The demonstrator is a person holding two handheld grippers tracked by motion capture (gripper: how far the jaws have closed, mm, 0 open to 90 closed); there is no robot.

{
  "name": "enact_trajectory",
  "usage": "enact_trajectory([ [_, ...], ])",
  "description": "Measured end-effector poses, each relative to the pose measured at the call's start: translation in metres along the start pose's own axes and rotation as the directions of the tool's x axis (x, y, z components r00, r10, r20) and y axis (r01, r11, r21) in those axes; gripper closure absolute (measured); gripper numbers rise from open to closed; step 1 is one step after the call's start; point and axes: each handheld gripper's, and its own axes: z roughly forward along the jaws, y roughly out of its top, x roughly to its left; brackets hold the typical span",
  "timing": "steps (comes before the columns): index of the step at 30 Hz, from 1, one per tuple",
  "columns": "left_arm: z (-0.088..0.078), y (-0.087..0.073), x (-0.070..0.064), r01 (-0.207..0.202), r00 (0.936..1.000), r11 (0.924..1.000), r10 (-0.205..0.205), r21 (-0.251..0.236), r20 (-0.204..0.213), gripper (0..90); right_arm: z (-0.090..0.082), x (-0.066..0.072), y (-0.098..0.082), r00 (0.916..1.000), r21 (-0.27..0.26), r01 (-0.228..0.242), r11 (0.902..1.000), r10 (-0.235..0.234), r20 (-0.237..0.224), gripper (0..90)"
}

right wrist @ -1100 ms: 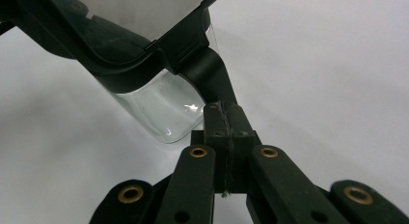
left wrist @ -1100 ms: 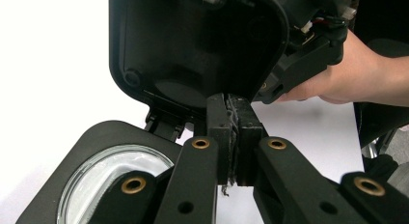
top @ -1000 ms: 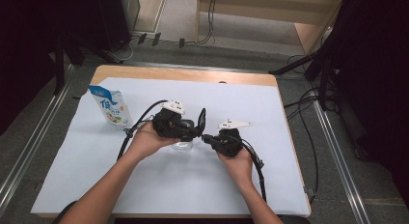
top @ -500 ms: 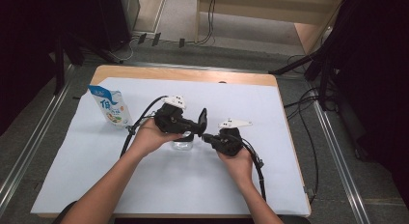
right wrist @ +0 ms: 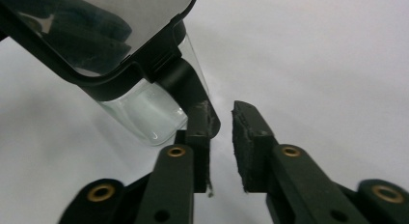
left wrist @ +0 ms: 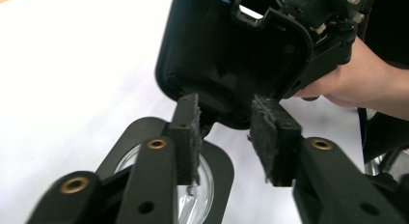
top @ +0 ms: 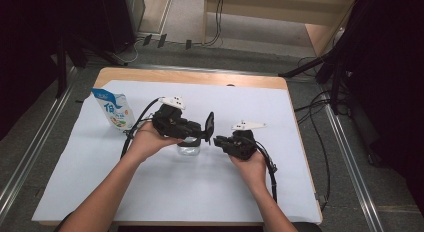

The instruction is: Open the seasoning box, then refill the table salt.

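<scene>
Clear glass jar [top: 189,148] sits mid tabletop [top: 150,192], right between my two hands and partly under the left tool. It has a black-framed lid [right wrist: 111,31]. In the right gripper view the lid's hinge tab [right wrist: 185,84] is just off my near pad.

Left hand-held gripper [left wrist: 224,132]: jaws have just been opening and now stand moderately apart, with nothing between the pads. It hangs just above the jar rim, pointing at the other tool's body.

Right hand-held gripper [right wrist: 222,122]: jaws have also just been opening, only to a narrow gap. Nothing is clamped, and the tab is beside the pad, not between the pads.

The pouch [top: 112,109] is at the far left, well apart, and not involved.

My read is that both grips are released and the next grab is on the lid or jar.

To do it well:
- Brace the glass body with the left tool first. Lower it so the pads straddle the wall, not the rim. Glass is slick, so squeeze squarely.
- Widen the right jaws a bit and slide them so the tab sits fully between the pads before closing.
- Keep the two tools from bumping, since they are nearly touching now.
- Move the lid along its hinge arc and don't drag the jar across the sheet.

I cannot tell whether the lid is latched.
</scene>
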Motion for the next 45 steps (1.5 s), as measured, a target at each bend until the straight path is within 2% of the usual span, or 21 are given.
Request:
enact_trajectory([
  [2,-0.004,-0.002,0.001,0.007,0.9999,1.0,-0.007,0.003,-0.008,58.6,-0.002,-0.002,0.001,1.0,-0.004,0.004,1.0,-0.004,0.0,72.3],
  [5,-0.011,-0.006,0.003,0.019,0.9996,0.9998,-0.019,-0.005,-0.023,54.3,-0.006,-0.006,0.001,0.9999,-0.005,0.008,1.0,-0.008,0.009,70.1],
  [8,-0.017,-0.01,0.005,0.059,0.9974,0.998,-0.06,-0.023,-0.041,46.3,-0.011,-0.01,0.003,0.9999,-0.023,-0.002,0.9997,0.003,0.011,69.1],
  [11,-0.023,-0.013,0.006,0.077,0.9952,0.9964,-0.079,-0.035,-0.058,43.9,-0.017,-0.013,0.004,0.9999,-0.033,0.003,0.9994,-0.002,0.013,68.0],
  [13,-0.027,-0.015,0.007,0.077,0.9957,0.9961,-0.079,-0.042,-0.047,43.6,-0.019,-0.014,0.005,0.9999,-0.039,0.007,0.9992,-0.007,0.015,66.3],
  [17,-0.034,-0.02,0.007,0.084,0.9943,0.9957,-0.087,-0.04,-0.062,40.5,-0.02,-0.016,0.004,0.9996,-0.037,0.013,0.9992,-0.012,0.024,62.3],
  [22,-0.044,-0.027,0.009,0.085,0.9935,0.9955,-0.088,-0.043,-0.073,40.1,-0.022,-0.016,0.005,0.9998,-0.052,0.005,0.9986,-0.004,0.02,60.9],
  [28,-0.056,-0.033,0.011,0.095,0.9911,0.9934,-0.1,-0.065,-0.088,39.0,-0.021,-0.019,0.003,0.9999,-0.027,-0.005,0.9996,0.006,0.014,60.1],
  [33,-0.065,-0.038,0.012,0.096,0.9892,0.9929,-0.103,-0.07,-0.104,40.3,-0.019,-0.021,0.003,0.9996,-0.018,0.015,0.9997,-0.014,0.024,59.4],
  [41,-0.079,-0.045,0.016,0.106,0.9832,0.9914,-0.116,-0.076,-0.141,44.7,-0.018,-0.023,0.003,0.9993,-0.017,0.02,0.9996,-0.02,0.033,59.3],
  [45,-0.087,-0.05,0.019,0.115,0.9772,0.9896,-0.128,-0.087,-0.169,44.6,-0.018,-0.024,0.003,0.9994,-0.021,0.017,0.9996,-0.016,0.031,58.9],
])
